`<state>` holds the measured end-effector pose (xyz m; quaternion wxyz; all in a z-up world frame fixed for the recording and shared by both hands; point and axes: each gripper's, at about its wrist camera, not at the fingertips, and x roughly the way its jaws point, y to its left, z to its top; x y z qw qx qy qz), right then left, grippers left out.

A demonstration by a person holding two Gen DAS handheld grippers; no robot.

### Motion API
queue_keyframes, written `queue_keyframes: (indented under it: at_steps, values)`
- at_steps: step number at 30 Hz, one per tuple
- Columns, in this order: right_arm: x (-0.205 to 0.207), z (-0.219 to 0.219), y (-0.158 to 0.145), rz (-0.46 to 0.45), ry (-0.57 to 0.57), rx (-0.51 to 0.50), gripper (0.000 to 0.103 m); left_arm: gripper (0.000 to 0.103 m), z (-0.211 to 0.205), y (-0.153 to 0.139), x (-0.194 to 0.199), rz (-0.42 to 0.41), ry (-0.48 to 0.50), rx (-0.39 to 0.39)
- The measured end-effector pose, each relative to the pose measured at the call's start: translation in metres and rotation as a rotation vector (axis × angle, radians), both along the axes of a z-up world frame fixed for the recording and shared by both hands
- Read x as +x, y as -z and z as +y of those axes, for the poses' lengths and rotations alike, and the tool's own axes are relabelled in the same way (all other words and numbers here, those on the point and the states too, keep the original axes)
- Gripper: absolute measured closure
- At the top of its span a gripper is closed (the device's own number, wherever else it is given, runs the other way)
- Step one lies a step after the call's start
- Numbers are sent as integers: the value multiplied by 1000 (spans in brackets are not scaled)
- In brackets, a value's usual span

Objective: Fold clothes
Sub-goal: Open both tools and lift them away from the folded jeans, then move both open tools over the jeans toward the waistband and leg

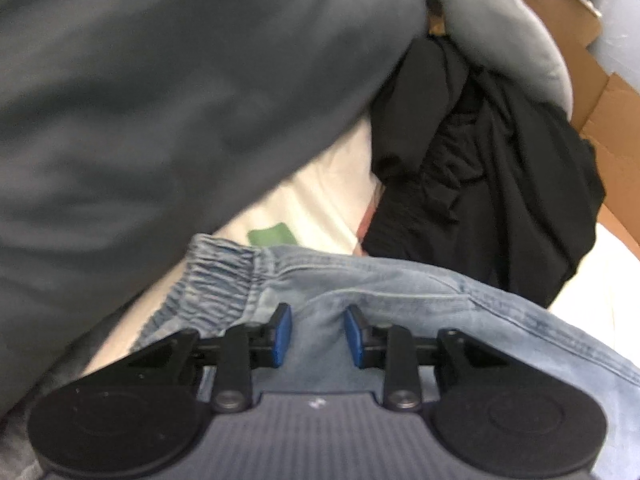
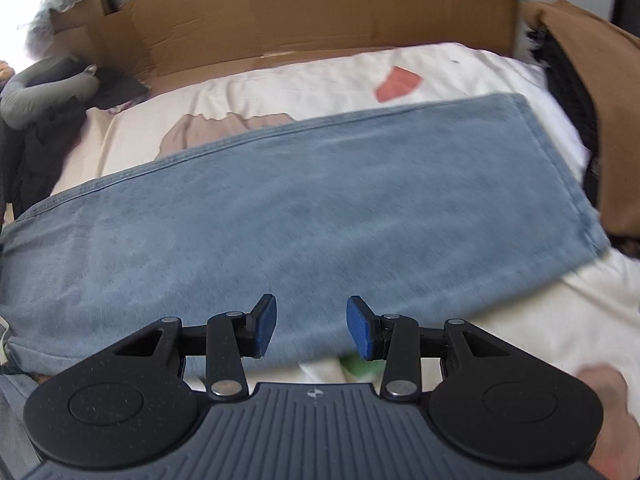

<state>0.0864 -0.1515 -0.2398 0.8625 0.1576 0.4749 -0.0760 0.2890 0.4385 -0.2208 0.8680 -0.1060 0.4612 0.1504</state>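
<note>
Two hand-held grippers work over a pair of light blue jeans (image 2: pixel 300 208) spread across a cream bedsheet (image 2: pixel 312 80). In the left wrist view, the left gripper (image 1: pixel 318 336) sits low at the jeans' elastic waistband (image 1: pixel 212 280), its blue pads parted with a ridge of denim rising between them; whether the pads actually press the cloth cannot be told. A grey sleeve (image 1: pixel 160 100) fills the upper left of that view, and a crumpled black garment (image 1: pixel 480 168) lies on the far right of the sheet. In the right wrist view, the right gripper (image 2: pixel 312 330) hangs above the near edge of the jeans' leg, jaws wide apart and holding nothing. Flattened cardboard (image 2: pixel 300 8) stands along the far side of the bed, and a brown garment (image 2: pixel 600 100) lies at the right.
</note>
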Motion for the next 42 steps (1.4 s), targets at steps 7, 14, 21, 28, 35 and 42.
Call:
queue_keyframes:
  at_steps: [7, 14, 21, 28, 35, 42]
  values:
    - [9, -11, 31, 93, 21, -70, 57, 68, -4, 19, 4, 29, 14, 23]
    - [3, -35, 29, 126, 113, -166, 58, 75, -1, -22, -20, 0, 62, 16]
    - [-22, -40, 1, 47, 91, -87, 57, 75, -19, -47, -88, 3, 128, 46]
    - [-74, -41, -27, 2, 166, 14, 57, 75, -40, -64, -149, -34, 167, -18]
    - [-115, -51, -47, 1, 223, 19, 57, 75, -88, -45, -177, 7, 193, -93]
    - [-154, -43, -58, 24, 215, 24, 57, 77, -140, -15, -198, 98, 236, -114]
